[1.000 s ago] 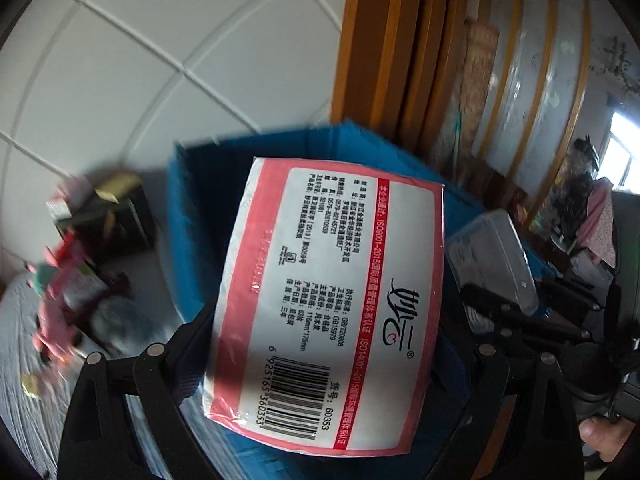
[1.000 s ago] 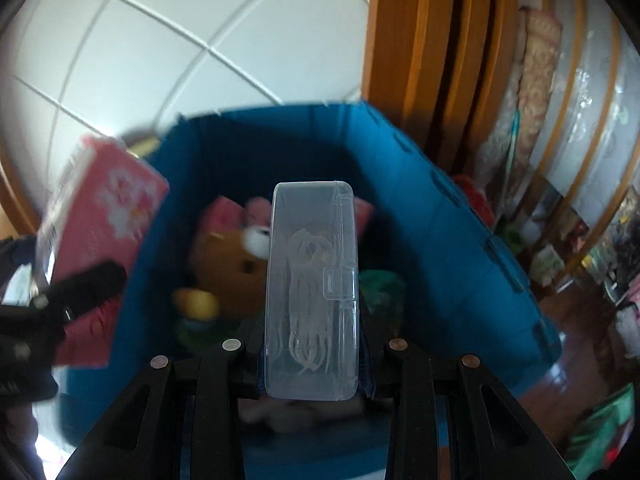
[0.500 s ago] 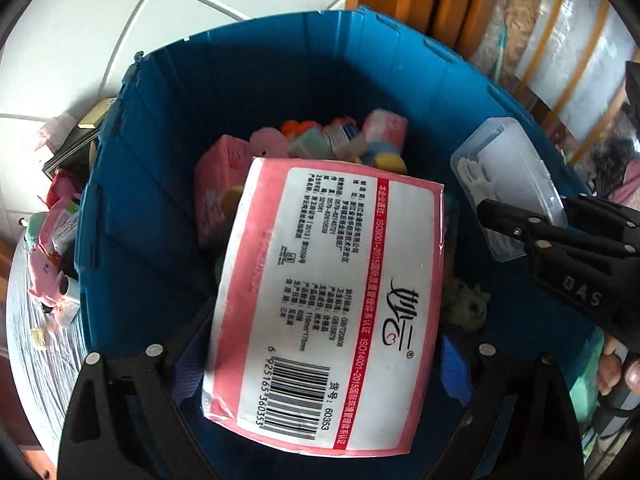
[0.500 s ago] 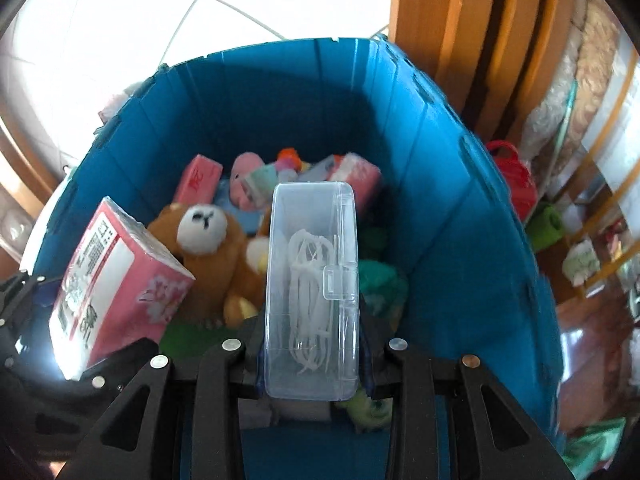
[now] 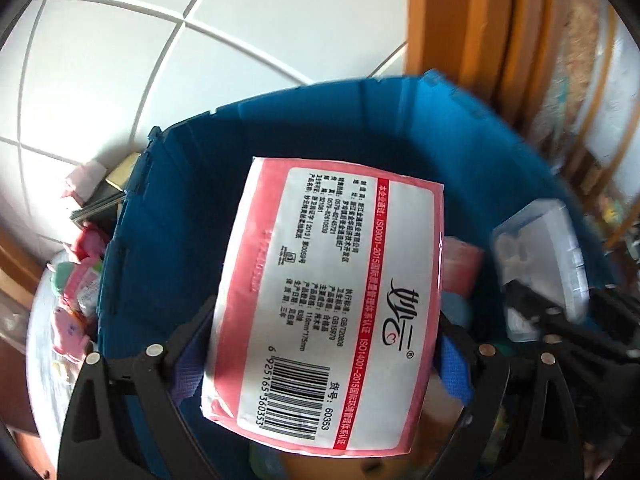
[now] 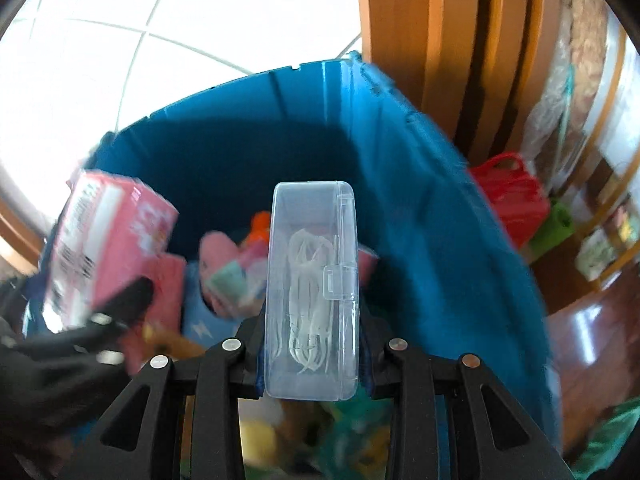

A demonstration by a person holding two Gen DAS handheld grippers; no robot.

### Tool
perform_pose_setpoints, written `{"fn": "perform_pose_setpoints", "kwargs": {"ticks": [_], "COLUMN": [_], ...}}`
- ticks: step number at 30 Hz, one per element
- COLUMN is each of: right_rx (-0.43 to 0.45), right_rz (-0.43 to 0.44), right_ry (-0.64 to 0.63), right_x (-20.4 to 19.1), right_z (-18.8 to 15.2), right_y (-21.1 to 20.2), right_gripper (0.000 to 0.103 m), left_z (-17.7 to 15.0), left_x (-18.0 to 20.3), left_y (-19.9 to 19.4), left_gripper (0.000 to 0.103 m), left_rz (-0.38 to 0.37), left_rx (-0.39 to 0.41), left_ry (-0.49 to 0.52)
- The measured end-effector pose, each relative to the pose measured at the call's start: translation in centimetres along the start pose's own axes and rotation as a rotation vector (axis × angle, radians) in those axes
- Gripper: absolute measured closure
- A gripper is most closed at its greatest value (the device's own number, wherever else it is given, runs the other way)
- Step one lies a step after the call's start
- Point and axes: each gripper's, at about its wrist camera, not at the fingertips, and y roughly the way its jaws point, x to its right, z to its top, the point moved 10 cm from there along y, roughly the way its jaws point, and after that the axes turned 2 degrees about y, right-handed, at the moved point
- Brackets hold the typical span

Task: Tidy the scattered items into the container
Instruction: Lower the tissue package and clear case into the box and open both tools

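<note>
Left gripper (image 5: 320, 344) clamped wide on a pink-and-white tissue pack (image 5: 324, 304), barcode side up, held over the open mouth of the blue storage bin (image 5: 280, 120). Right gripper (image 6: 312, 344) pinched tight on a clear plastic box (image 6: 312, 288) holding white floss picks, also poised above the bin, just right of the tissue pack and apart from it.

Inside the bin, a blurred heap: a pink plush toy (image 6: 218, 248), something orange (image 6: 260, 224), a pale green packet (image 6: 228, 280), a brown plush (image 6: 168, 344) low on the left, yellow and green shapes at the bottom too smeared to name. Nothing between either held item and that pile.

Left of the bin, on a pale patterned tabletop (image 5: 44, 344): pink toys (image 5: 72, 320), a small pink box (image 5: 82, 184) and a dark box (image 5: 100, 208) against the bin wall. Behind, white tiled wall (image 5: 200, 40). Right of the bin, orange-brown wooden door frame (image 6: 440, 40), a red basket (image 6: 508, 196) and a green object (image 6: 556, 224) on the dark wooden floor (image 6: 592, 340).
</note>
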Motion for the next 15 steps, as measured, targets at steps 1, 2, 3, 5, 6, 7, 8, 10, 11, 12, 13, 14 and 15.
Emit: {"fn": "perform_pose_setpoints", "kwargs": {"ticks": [1,2,3,5,6,7,8,10,11,12,13,14,15], "right_rx": [-0.017,-0.037,-0.049,-0.119,-0.169,-0.198,-0.224,-0.241,-0.241,-0.239,-0.237,-0.234,-0.228], "right_rz": [0.018,0.034,0.034,0.02,0.019,0.011,-0.004,-0.02,-0.02,-0.021,-0.023,-0.025,-0.034], "right_ry": [-0.001,-0.004,-0.006,-0.023,-0.038,-0.043,-0.048,-0.054,-0.052,-0.054,-0.058,-0.064,-0.073], "right_x": [-0.4,-0.9,-1.2,-1.7,-2.0,-2.0,-1.8,-1.4,-1.4,-1.3,-1.3,-1.4,-1.3], "right_z": [0.2,0.5,0.5,-0.3,-1.3,-2.1,-2.8,-3.4,-3.5,-3.5,-3.5,-3.5,-3.5], "right_y": [0.9,2.3,3.2,5.6,6.7,7.3,7.9,8.4,8.4,8.3,8.3,8.2,8.1], "right_gripper": [0.07,0.07,0.07,0.07,0.07,0.069,0.069,0.068,0.068,0.068,0.068,0.068,0.068], "left_z": [-0.3,-0.9,-1.4,-2.6,-3.2,-3.7,-4.1,-4.7,-4.8,-4.8,-4.7,-4.6,-4.5], "left_x": [-0.1,-0.2,-0.4,-0.8,-0.9,-0.9,-0.9,-0.5,-0.3,-0.3,-0.3,-0.4,-0.4], "left_y": [1.2,2.2,3.1,5.0,5.8,6.6,7.2,7.8,7.9,7.9,7.9,7.8,7.7], "left_gripper": [0.009,0.009,0.009,0.009,0.009,0.009,0.008,0.008,0.008,0.007,0.007,0.007,0.007], "left_rz": [0.034,0.046,0.047,0.046,0.036,0.037,0.052,0.067,0.059,0.053,0.052,0.053,0.055], "left_rx": [-0.01,-0.029,-0.05,-0.128,-0.165,-0.196,-0.215,-0.232,-0.236,-0.236,-0.232,-0.226,-0.222], "left_ry": [0.029,0.051,0.054,0.041,0.036,0.033,0.042,0.069,0.068,0.066,0.065,0.065,0.067]}}
